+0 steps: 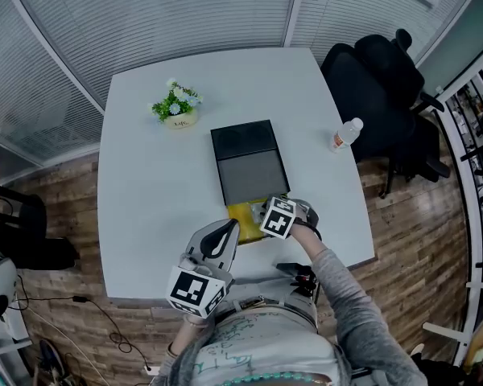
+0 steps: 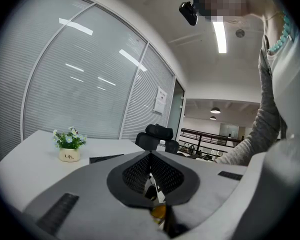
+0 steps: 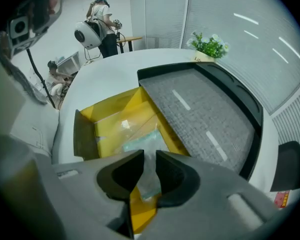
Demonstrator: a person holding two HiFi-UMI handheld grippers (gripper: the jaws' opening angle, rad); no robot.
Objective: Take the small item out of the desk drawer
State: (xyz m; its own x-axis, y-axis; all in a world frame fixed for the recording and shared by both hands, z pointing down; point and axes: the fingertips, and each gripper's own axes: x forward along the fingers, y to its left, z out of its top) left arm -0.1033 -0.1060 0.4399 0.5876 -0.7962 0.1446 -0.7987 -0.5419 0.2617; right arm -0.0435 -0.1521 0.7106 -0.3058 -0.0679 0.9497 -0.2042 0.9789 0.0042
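A black desktop drawer box (image 1: 245, 161) sits mid-table with its yellow drawer (image 1: 243, 210) pulled out toward me. In the right gripper view the yellow drawer (image 3: 112, 111) holds a small clear plastic packet (image 3: 140, 143). My right gripper (image 3: 150, 159) hangs right over that packet, jaws a little apart, and the packet shows through the gap without being pinched. From the head view the right gripper (image 1: 267, 212) is above the drawer's right side. My left gripper (image 1: 224, 233) hovers at the table's front edge, left of the drawer. Its jaws (image 2: 150, 156) are shut with nothing in them.
A potted plant (image 1: 175, 107) stands at the table's back left and a bottle (image 1: 346, 133) near the right edge. A black office chair (image 1: 382, 75) stands behind the right corner. The box's grey felt top (image 3: 205, 119) lies just beyond the drawer. People stand in the background (image 3: 102, 24).
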